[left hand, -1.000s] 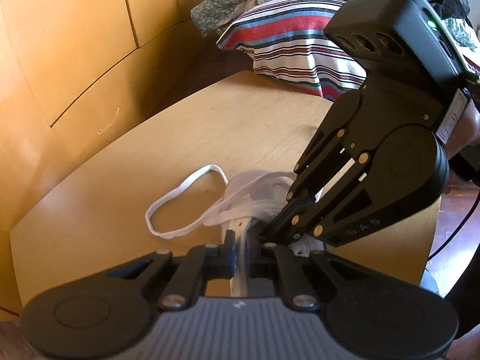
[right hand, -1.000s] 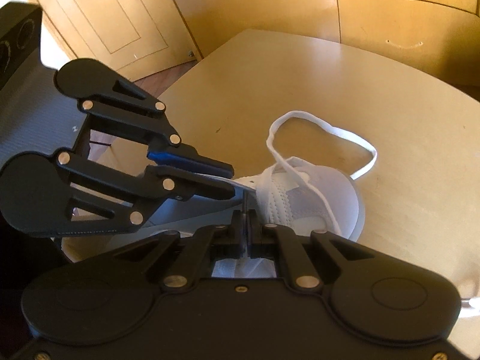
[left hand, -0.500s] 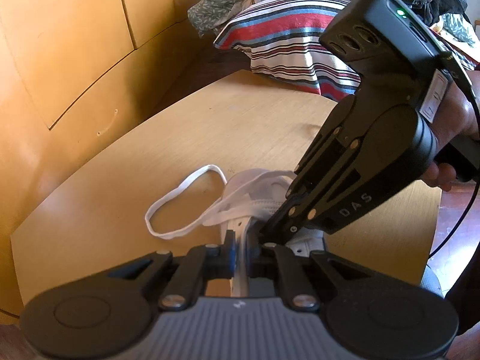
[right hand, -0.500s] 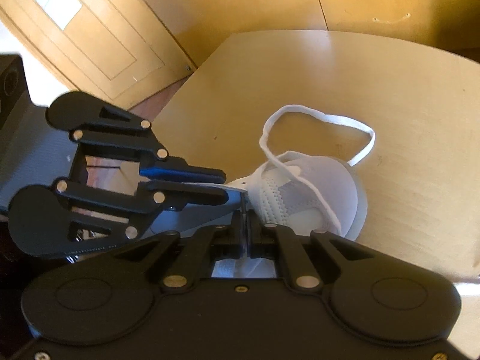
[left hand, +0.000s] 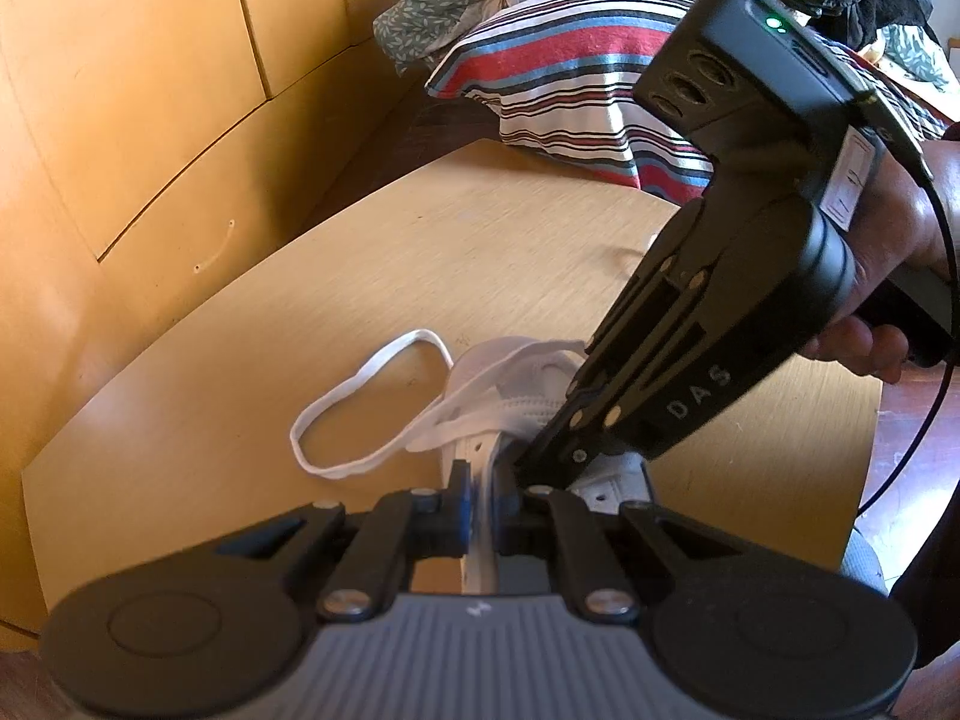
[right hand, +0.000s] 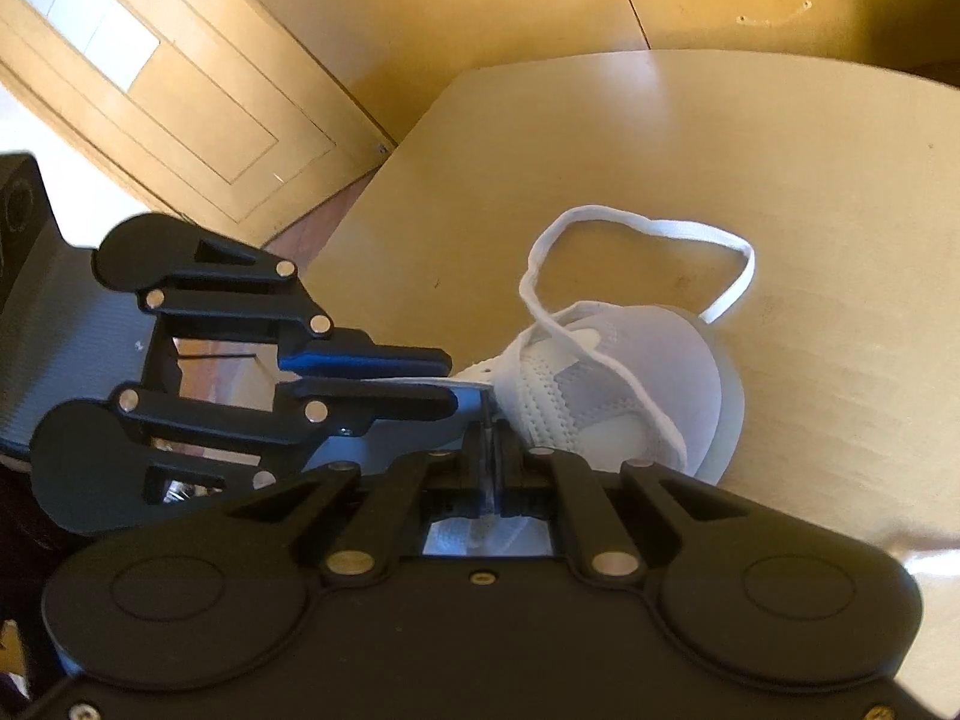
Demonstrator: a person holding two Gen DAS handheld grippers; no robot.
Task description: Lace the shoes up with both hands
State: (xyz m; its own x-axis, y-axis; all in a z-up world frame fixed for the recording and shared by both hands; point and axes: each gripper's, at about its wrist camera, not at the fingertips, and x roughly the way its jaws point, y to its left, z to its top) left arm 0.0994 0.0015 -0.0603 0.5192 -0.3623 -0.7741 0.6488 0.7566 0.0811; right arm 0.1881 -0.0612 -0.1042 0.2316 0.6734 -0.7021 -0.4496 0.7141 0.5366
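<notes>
Left wrist view: the white shoe [left hand: 528, 396] sits on the wood table [left hand: 420, 252], low in the middle of the frame, toe pointing away. The left gripper [left hand: 486, 498] is at the bottom middle, and its two fingers [left hand: 459, 501] are squeezed nearly together on a white strip of the shoe near its lace holes (looks like the flap or tongue, can't tell which). The right gripper [left hand: 528, 465] comes down from the upper right, held by a hand [left hand: 888, 276], w/ its tip right at the shoe beside the left one. Its fingers look closed, but what they pinch is hidden here. A loose white lace [left hand: 372, 402] makes a big loop on the table, left of the shoe, and runs back into the shoe. A striped blanket [left hand: 570, 78] lies past the table at the top. Right wrist view: the right gripper [right hand: 492, 450] is at the bottom middle, fingers shut tight w/ only a thin bit of white showing btwn them; can't tell if it is lace or shoe. The shoe [right hand: 624, 384] is just past it, a bit right of middle. The left gripper [right hand: 453, 381] pokes in from the left, touching the shoe's near edge. The lace [right hand: 636, 228] loops above the shoe. A wood door [right hand: 180, 90] is at the upper left.
</notes>
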